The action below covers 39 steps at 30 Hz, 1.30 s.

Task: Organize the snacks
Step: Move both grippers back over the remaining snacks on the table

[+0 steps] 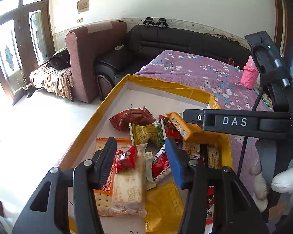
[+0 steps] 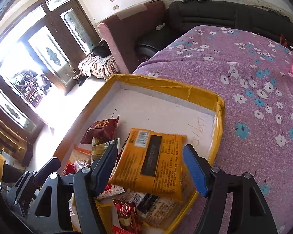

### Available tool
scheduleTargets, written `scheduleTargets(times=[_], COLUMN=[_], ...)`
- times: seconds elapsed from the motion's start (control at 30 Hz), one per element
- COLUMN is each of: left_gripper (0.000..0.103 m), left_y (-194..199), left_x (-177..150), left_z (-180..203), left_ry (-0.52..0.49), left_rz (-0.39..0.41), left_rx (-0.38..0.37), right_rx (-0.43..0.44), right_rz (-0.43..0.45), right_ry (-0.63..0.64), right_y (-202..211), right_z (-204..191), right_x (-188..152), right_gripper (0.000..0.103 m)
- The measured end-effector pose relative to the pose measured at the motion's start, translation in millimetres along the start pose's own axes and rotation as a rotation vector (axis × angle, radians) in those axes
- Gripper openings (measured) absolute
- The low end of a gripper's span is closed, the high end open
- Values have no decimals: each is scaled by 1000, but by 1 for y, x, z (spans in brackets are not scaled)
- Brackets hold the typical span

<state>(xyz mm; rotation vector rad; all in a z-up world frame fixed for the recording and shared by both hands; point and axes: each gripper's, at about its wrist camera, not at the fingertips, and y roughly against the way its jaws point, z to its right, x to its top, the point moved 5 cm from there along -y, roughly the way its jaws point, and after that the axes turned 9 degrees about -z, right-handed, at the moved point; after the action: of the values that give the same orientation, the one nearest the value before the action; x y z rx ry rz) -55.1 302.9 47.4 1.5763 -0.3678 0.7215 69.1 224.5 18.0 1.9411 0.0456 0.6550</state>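
The fingers (image 1: 105,161) of our left gripper (image 1: 140,146) stand partly open and grip nothing. A small red packet (image 1: 126,159) and the cream wafer pack (image 1: 129,185) under it lie in the gap between them, with neither pad pressing on them.

The fingers (image 2: 195,169) of our right gripper (image 2: 150,150) are spread wide around the orange packet (image 2: 152,161). The nine o'clock finger overlaps the packet's edge and the three o'clock pad sits just beside the other edge. We cannot tell whether they press on it.

All the snacks sit in the yellow-taped tray (image 1: 166,81), heaped toward its six o'clock end. The orange packet rests tilted on the heap, a green-and-gold pack (image 1: 146,134) is at its nine o'clock, and a dark red pack (image 2: 102,129) at ten o'clock. The twelve o'clock half of the tray is bare, and the tray rests on the flowered cloth (image 2: 244,58).

We judge the step in hand to be setting the orange packet into that bare half:
- Take it squarely across its short sides, because it is a flat, slippery wrapper that can pivot in a loose hold
- Lift it clear of the heap before sliding toward twelve o'clock, so nothing is dragged along
- Keep our left gripper low and away from the right one's path, since the two are close together
- Lay the packet flat against the far wall rim, leaving room beside it for the next packs
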Motion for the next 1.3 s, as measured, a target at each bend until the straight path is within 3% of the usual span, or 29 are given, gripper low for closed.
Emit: scheduleTargets(times=[0.27, 0.77, 0.9, 1.03, 1.3], left_gripper=[74, 76, 76, 76, 76], left_y=[34, 87, 94, 97, 89], left_x=[-3, -22, -26, -30, -40], left_z=[10, 85, 103, 125, 166], left_ry=[-8, -119, -145, -178, -214], left_rz=[46, 84, 89, 79, 15], left_rx=[32, -12, -22, -77, -279], right_rx=[20, -4, -25, -32, -142], right_rz=[72, 147, 167, 193, 293], right_ry=[-17, -148, -216, -331, -574], right_y=[46, 117, 135, 156, 214], right_z=[6, 87, 127, 181, 302], right_x=[-16, -98, -118, -140, -178], right_gripper=[72, 74, 74, 74, 76])
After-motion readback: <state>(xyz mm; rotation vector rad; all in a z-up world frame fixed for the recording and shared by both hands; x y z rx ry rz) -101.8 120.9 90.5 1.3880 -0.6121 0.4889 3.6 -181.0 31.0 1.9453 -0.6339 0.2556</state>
